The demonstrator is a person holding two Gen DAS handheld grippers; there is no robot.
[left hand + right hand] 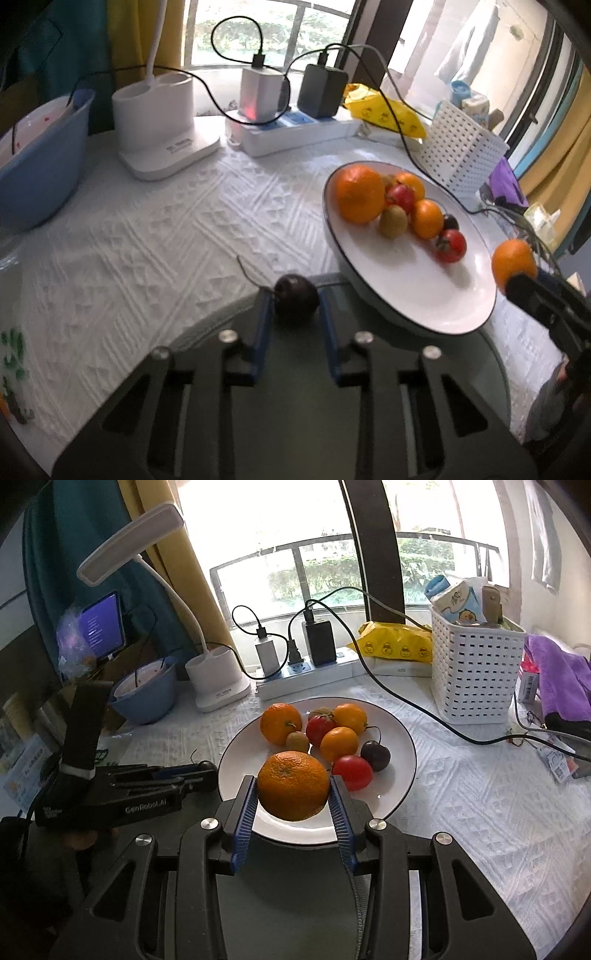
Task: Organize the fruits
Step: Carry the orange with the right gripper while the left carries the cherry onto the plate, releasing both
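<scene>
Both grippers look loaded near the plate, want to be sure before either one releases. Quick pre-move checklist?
1. Left gripper grip: pads on both sides of the dark plum, shut on it. ok.
2. Right gripper grip: pads press both sides of the big orange. ok.
3. Orange over the plate: at its near rim, seemingly above bare white. ok.
4. Plum over the plate: left of the rim, above cloth and table edge. not ok.
5. Free space on the plate: near half bare, fruit clustered at the back. ok.
6. Black cable clear of the plate: cannot tell.
</scene>
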